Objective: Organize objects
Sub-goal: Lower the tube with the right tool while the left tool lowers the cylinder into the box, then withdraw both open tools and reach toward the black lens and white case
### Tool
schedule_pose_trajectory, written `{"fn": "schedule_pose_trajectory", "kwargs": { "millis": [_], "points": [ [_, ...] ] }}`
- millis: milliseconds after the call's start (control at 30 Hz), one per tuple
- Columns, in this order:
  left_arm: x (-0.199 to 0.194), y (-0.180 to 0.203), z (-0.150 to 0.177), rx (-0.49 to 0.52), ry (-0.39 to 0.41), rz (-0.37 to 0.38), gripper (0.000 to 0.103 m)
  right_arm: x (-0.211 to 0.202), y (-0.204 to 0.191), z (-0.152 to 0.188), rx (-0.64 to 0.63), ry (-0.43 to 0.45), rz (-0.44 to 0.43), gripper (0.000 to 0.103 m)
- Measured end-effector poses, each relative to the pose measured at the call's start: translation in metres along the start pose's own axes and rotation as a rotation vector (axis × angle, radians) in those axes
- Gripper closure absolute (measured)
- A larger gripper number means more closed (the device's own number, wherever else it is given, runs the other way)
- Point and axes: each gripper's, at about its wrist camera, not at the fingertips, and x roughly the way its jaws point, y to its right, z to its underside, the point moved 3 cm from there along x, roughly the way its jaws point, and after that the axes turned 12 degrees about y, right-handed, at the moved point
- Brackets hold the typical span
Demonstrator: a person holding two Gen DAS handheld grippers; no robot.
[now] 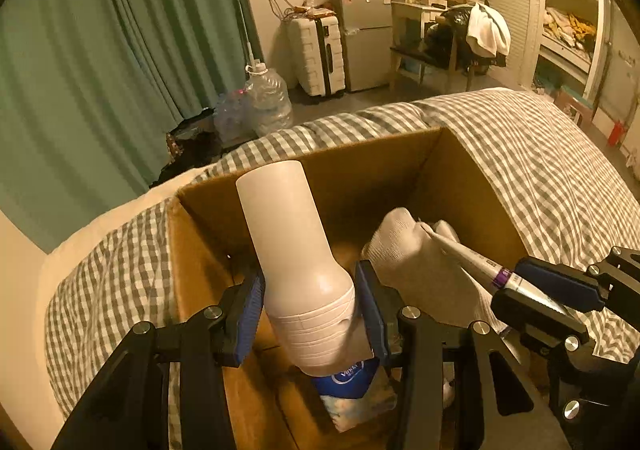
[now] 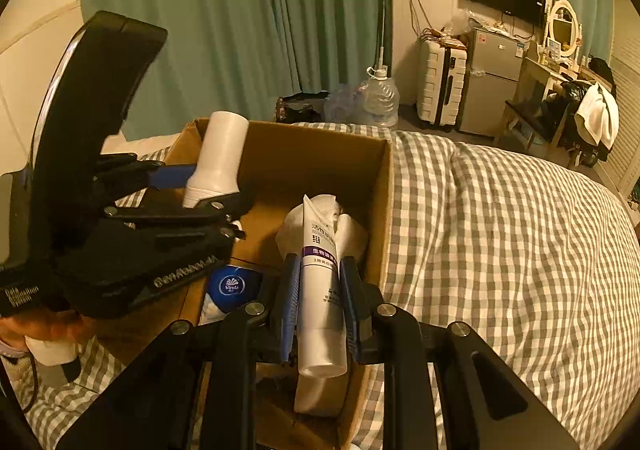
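An open cardboard box point(image 1: 472, 186) sits on a checked bed; it also shows in the right wrist view point(image 2: 320, 154). My left gripper point(image 1: 310, 292) is shut on a white bottle point(image 1: 288, 234), held tilted over the box. The bottle also shows in the right wrist view point(image 2: 220, 158). My right gripper point(image 2: 319, 278) is shut on a white tube with a purple band point(image 2: 320, 290), above the box's right side. The tube also shows in the left wrist view point(image 1: 472, 262). White socks point(image 1: 404, 250) and a blue Vinda tissue pack point(image 2: 230, 286) lie inside the box.
The grey checked bedspread point(image 2: 500, 230) spreads right of the box. Beyond the bed are water jugs point(image 1: 266, 98), a white suitcase point(image 1: 316, 54), a small fridge point(image 1: 366, 38), a cluttered chair and green curtains point(image 1: 100, 50).
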Motion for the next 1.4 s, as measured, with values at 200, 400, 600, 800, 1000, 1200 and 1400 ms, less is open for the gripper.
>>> {"fn": "schedule_pose_trajectory", "kwargs": {
  "millis": [200, 400, 600, 800, 1000, 1200, 1400],
  "points": [
    [-0.009, -0.005, 0.002, -0.023, -0.008, 0.012, 0.048, -0.001, 0.001, 0.001, 0.022, -0.004, 0.000, 0.082],
    [-0.057, -0.019, -0.008, -0.057, 0.048, 0.009, 0.021, -0.035, 0.001, -0.009, 0.055, 0.052, 0.017, 0.047],
    [-0.123, -0.035, -0.018, -0.096, 0.117, -0.059, 0.006, -0.093, 0.005, -0.029, 0.086, 0.102, 0.068, 0.022],
    [-0.197, -0.037, -0.020, -0.123, 0.211, -0.084, 0.002, -0.169, -0.014, -0.046, 0.036, 0.197, 0.132, 0.013],
    [-0.246, -0.021, -0.004, -0.113, 0.265, -0.099, 0.000, -0.222, -0.025, -0.049, 0.021, 0.248, 0.127, 0.011],
    [-0.254, -0.003, 0.024, -0.202, 0.221, -0.093, 0.000, -0.237, -0.019, -0.031, 0.031, 0.229, 0.139, 0.011],
    [-0.227, 0.023, 0.062, -0.240, 0.143, -0.095, 0.000, -0.224, -0.003, 0.004, 0.031, 0.158, 0.180, 0.011]
  ]
}}
